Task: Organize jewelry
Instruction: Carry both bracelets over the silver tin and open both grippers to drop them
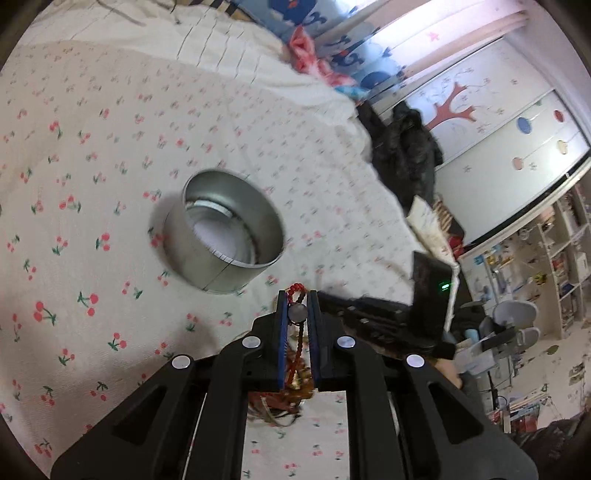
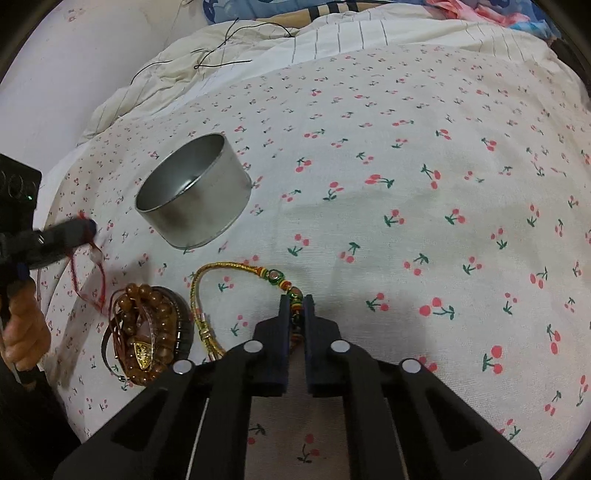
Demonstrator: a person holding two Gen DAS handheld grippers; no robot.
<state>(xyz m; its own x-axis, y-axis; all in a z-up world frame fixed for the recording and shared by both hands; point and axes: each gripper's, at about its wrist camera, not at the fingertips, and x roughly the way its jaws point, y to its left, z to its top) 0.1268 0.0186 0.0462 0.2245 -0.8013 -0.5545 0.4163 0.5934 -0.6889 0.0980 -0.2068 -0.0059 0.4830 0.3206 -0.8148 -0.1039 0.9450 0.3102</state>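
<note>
Right up close in the right wrist view, the right gripper point(image 2: 296, 301) is clenched on the beaded end of a gold cord bracelet point(image 2: 236, 266), its green and red beads pinched between the two dark fingers while the gold loop curls away to the left on the cherry-print bedspread point(image 2: 406, 229). Just left of that loop lies a heap of jewelry: a brown bead bracelet point(image 2: 147, 317) with a gold pendant, ringed by a dark band point(image 2: 184, 325), all resting on the cloth. Over at the left edge of this view, the left gripper point(image 2: 83, 229) comes in blurred, with a thin red string bracelet point(image 2: 88, 280) dangling from its tip, its lower end reaching down beside the bead heap; a hand point(image 2: 26, 332) grips the handle below. Switch to the left wrist view and the left gripper point(image 1: 297, 295) is shut tight on that red string bracelet point(image 1: 295, 290), a knotted red loop poking out above the fingertips and a small round disc seen between the blue pads. Farther out, toward the middle of the bed, sits the open round metal tin point(image 2: 192, 192), also clear in the left view point(image 1: 225, 229), with no jewelry visible inside. Beyond it, a rumpled striped quilt point(image 2: 332, 33) lies along the far edge of the bed.
</note>
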